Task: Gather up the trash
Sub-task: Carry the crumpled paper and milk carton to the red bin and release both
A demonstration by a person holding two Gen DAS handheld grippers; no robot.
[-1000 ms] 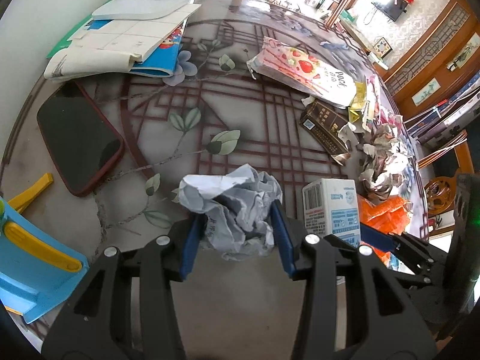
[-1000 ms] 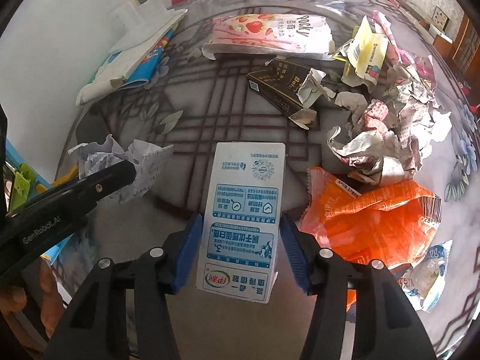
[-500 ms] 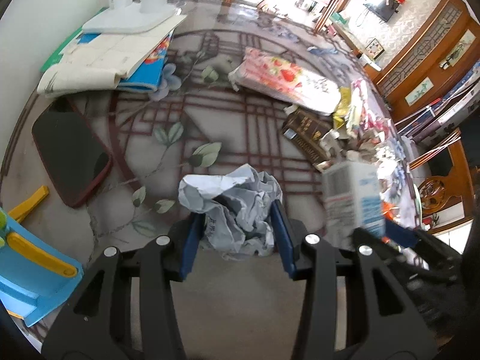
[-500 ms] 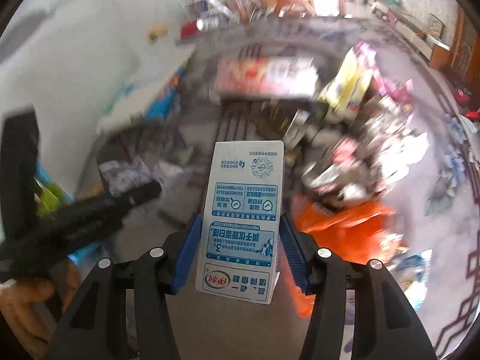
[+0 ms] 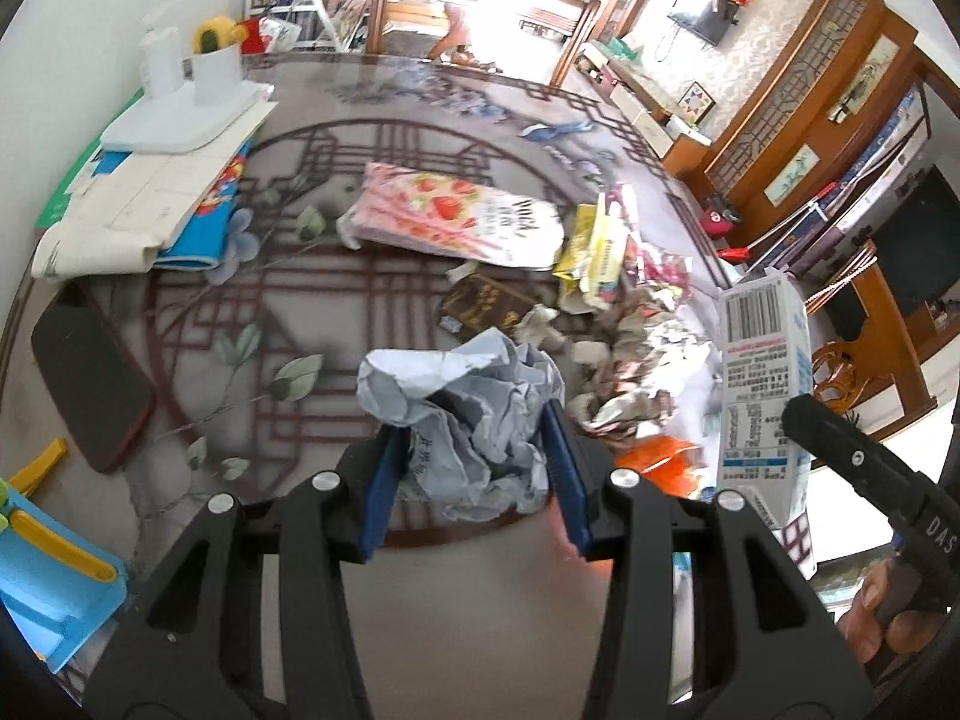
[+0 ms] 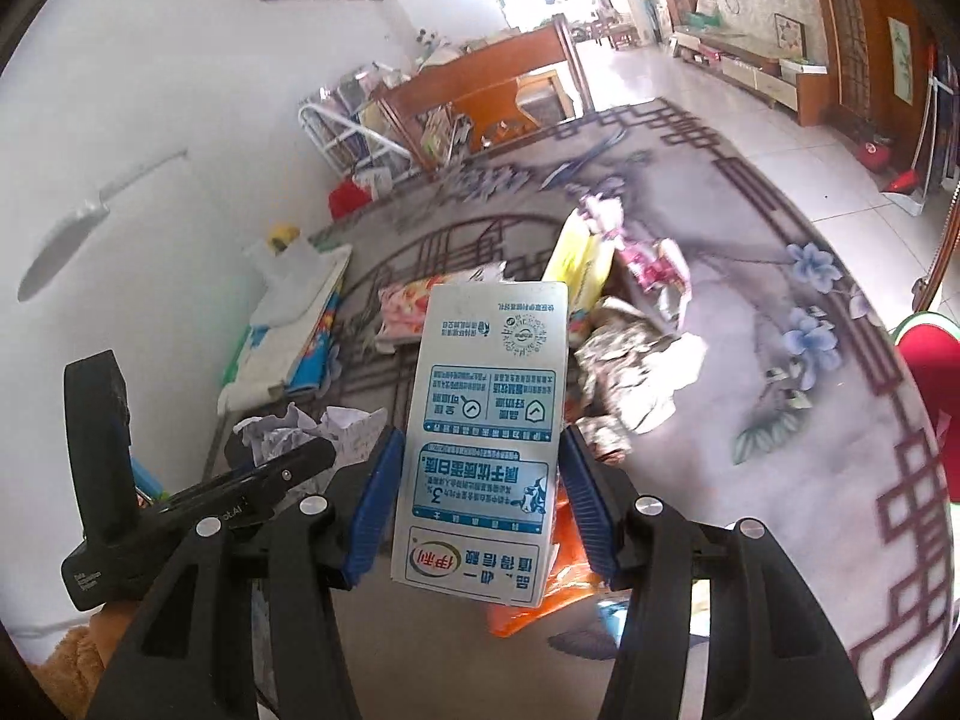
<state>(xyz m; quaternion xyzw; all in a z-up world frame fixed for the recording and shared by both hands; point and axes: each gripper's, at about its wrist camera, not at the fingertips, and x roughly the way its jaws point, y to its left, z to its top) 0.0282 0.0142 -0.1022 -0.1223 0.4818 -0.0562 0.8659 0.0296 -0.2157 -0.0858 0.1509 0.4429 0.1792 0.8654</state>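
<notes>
Closest to me, the left gripper [image 5: 471, 462] has its 2 blue-padded fingers [image 5: 379, 483] pinched around a crumpled ball of grey-white printed paper [image 5: 465, 414], which sits lifted above the round glass-topped table with the dark red lattice and leaf pattern [image 5: 288, 312]. Just to its right, the right gripper [image 6: 477, 498] clamps a white and blue milk carton with printed panels [image 6: 486, 438] between its own blue pads, squeezing it near the bottom end; the carton is held up in the air, upside-down lettering facing the right wrist camera, and tilted slightly.

Under and just beyond the carton lies an orange crinkled plastic wrapper [image 5: 657, 459] on the table edge. Past that spreads a heap of torn, crumpled printed paper scraps [image 5: 645, 354], with a dark brown flattened snack box [image 5: 486, 303] beside it. A black smartphone in a dark red case [image 5: 90, 375] lies flat on the table's left side, well apart from the trash.

Further back, a pink strawberry-printed snack box [image 5: 456, 219] lies flat, touching a yellow foil packet [image 5: 591, 252] to its right. At the far left, a stack of books and white papers [image 5: 150, 204] carries a white lamp base [image 5: 180, 120].
</notes>
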